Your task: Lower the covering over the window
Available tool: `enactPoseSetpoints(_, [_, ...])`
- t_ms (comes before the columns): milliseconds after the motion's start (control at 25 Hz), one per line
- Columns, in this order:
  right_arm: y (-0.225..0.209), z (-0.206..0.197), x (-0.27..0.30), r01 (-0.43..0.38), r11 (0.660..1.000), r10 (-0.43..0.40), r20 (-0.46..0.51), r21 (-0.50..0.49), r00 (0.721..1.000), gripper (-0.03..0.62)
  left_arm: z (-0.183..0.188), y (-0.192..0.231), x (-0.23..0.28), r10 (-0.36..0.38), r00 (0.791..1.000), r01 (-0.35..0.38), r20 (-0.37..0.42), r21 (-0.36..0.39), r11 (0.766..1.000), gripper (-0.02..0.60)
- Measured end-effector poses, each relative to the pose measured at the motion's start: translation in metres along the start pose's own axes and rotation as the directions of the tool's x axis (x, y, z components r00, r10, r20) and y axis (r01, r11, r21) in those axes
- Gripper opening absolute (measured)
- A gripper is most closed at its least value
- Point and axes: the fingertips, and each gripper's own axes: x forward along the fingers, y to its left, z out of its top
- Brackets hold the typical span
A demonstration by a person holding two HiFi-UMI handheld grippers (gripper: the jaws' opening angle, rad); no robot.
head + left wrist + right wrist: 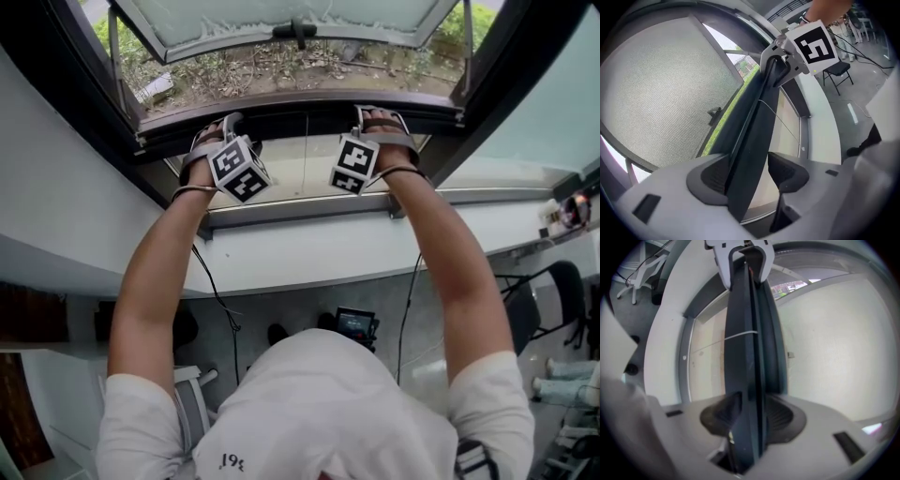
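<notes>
The covering's dark bottom bar (pixel 300 105) runs across the window opening, level with both raised hands. My right gripper (pixel 375 116) is shut on the bar (pixel 745 357), with both pads pressed on it in the right gripper view (pixel 751 416). My left gripper (pixel 232 124) has the bar (pixel 757 126) between its jaws. Its left pad (pixel 712 176) lies against the bar, while the right pad (pixel 785 171) stands apart from it, so it is open. The right gripper's marker cube (pixel 813 43) shows further along the bar.
Beyond the bar an outward-tilted window pane (pixel 291 23) hangs over greenery. A white sill (pixel 309 253) runs below the opening. A thin cord (pixel 740 336) crosses the bar. A black chair (pixel 553 300) stands at the right, and cables hang under the sill.
</notes>
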Motion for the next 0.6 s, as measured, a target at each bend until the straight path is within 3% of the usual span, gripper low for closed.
enactPoseSetpoints(320, [-0.011,-0.001,-0.009,0.007,0.998,-0.009,0.039,0.055,0.999,0.15,0.002,0.001,-0.004,-0.042,0.999,0.043,0.016,-0.084,0.996,0.256])
enactPoseSetpoints(480, [-0.015,0.0,-0.015,0.018,0.998,-0.021,0.054,0.053,0.998,0.15,0.008,0.006,-0.014,-0.055,0.997,0.064,0.057,-0.171,0.983,0.255])
enactPoseSetpoints(600, [-0.014,0.001,-0.021,0.009,0.996,-0.015,0.076,0.086,0.997,0.15,0.017,0.008,-0.023,-0.059,0.992,0.087,0.114,-0.261,0.961,0.255])
